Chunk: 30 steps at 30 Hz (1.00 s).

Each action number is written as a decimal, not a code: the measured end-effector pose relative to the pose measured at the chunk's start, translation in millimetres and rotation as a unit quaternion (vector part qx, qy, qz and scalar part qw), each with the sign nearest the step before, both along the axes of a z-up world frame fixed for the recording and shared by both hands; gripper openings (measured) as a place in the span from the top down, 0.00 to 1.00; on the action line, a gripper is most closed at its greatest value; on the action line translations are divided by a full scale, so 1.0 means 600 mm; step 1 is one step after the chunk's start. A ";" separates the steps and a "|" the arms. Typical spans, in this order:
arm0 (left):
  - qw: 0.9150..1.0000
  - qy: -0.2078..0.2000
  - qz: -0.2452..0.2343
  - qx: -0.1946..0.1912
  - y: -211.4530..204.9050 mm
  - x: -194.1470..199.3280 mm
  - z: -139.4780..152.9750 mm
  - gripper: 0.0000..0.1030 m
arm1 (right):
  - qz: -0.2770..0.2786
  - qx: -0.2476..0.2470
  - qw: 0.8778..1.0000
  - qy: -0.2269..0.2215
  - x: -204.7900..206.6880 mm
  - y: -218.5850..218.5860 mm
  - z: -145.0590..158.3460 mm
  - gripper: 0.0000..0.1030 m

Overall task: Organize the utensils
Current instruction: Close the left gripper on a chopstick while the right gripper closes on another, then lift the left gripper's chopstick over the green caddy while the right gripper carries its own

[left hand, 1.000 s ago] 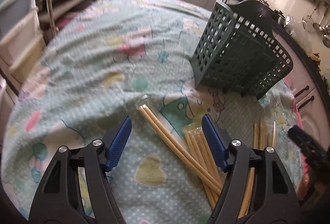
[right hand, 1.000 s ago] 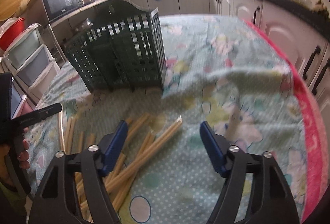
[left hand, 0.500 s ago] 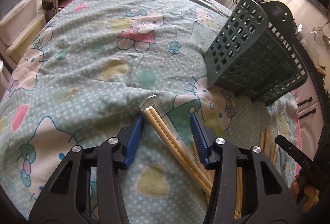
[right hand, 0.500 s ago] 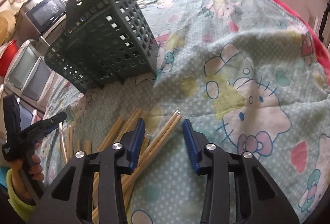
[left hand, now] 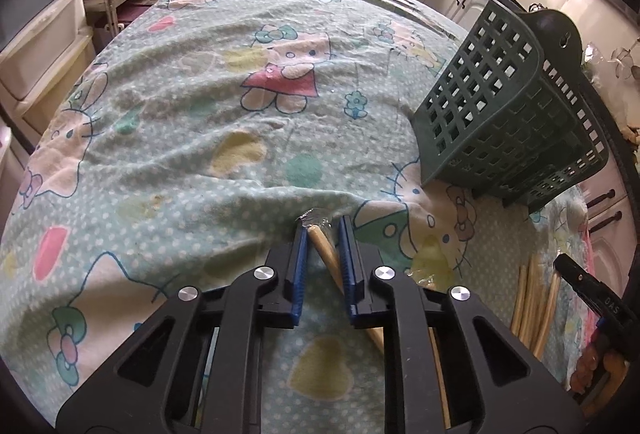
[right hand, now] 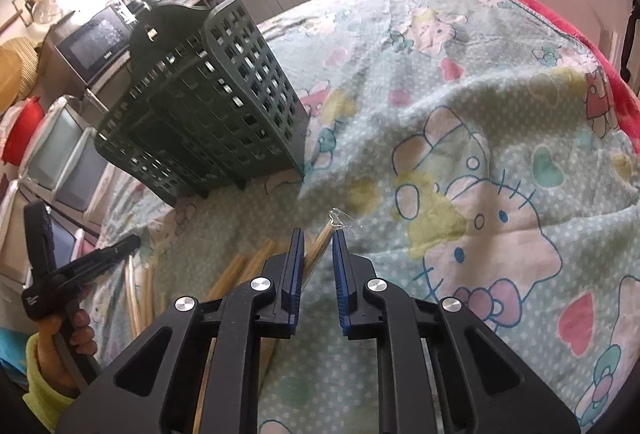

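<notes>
Cotton cartoon-cat tablecloth (left hand: 192, 82): covers the whole table
Green plastic lattice utensil basket (left hand: 508, 114): upright on the cloth, beyond both grippers
Left gripper (left hand: 323, 234): just closed, blue pads pinching wrapped wooden chopsticks (left hand: 325, 248)
Right gripper (right hand: 317, 240): just closed on another wrapped pair (right hand: 320, 246)
Loose bamboo chopsticks (right hand: 240, 270): lying nearby

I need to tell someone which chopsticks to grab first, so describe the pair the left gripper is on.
Start at the green lattice basket on the cartoon-print cloth. Nearer the camera, the left gripper, whose jaws have just been closing, pinches a chopstick pair. Unlike the loose sticks farther right, its tip wears crinkled clear wrap.
</notes>
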<state>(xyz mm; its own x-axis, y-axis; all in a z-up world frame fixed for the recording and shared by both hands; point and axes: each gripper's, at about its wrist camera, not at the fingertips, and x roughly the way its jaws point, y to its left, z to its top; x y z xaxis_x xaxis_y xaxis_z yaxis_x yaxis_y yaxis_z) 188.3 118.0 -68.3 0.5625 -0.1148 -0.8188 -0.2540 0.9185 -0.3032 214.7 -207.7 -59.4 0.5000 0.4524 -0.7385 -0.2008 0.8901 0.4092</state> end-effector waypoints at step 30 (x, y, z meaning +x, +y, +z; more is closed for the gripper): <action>0.972 -0.221 -0.073 0.024 -0.080 -0.053 0.267 0.97 | 0.073 0.052 0.977 -0.193 -0.087 0.011 0.214 0.94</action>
